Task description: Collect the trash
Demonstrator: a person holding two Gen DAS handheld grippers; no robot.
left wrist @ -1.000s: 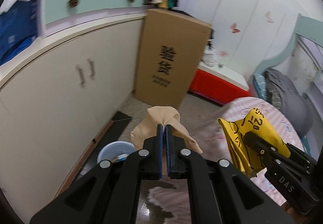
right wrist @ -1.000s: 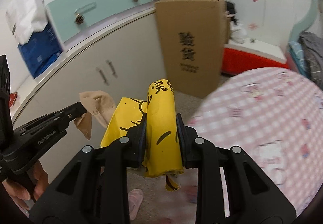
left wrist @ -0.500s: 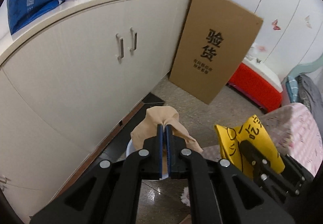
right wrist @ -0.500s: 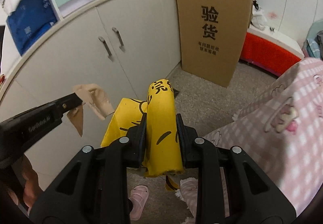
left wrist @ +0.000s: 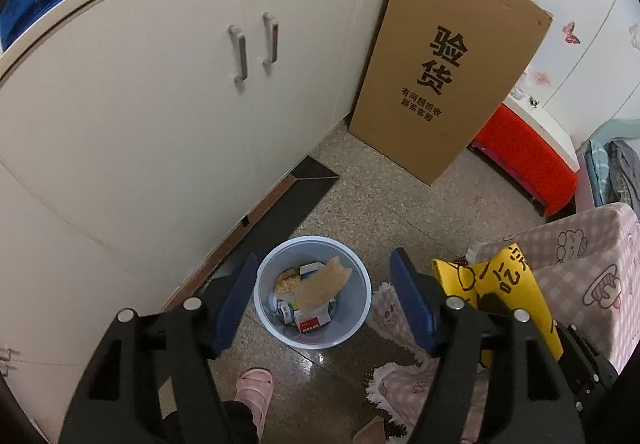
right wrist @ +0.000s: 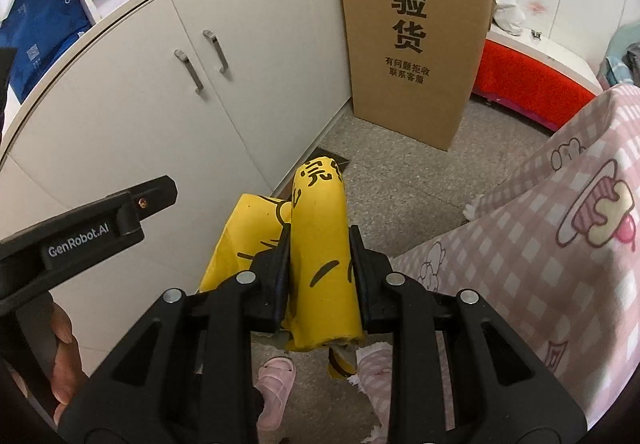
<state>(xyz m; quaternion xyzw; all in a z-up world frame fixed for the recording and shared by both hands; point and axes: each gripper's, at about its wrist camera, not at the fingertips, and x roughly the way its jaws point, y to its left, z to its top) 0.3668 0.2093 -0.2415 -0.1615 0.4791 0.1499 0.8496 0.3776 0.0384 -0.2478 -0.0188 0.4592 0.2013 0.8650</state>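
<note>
The left gripper (left wrist: 322, 298) is hanging over the pale blue bin (left wrist: 362, 290) on the floor, its fingers (left wrist: 236, 304) having just been opening and now standing wide apart with nothing between them. Straight below the gap, the tan scrap (left wrist: 322, 284) is lying on the trash inside the bin. The right gripper (right wrist: 320, 248) is keeping its fingers (right wrist: 358, 264) clamped on the rolled yellow wrapper (right wrist: 320, 244), which is sticking out past the fingertips; the pink checked bed cover (right wrist: 540, 244) is lying just to their right.
</note>
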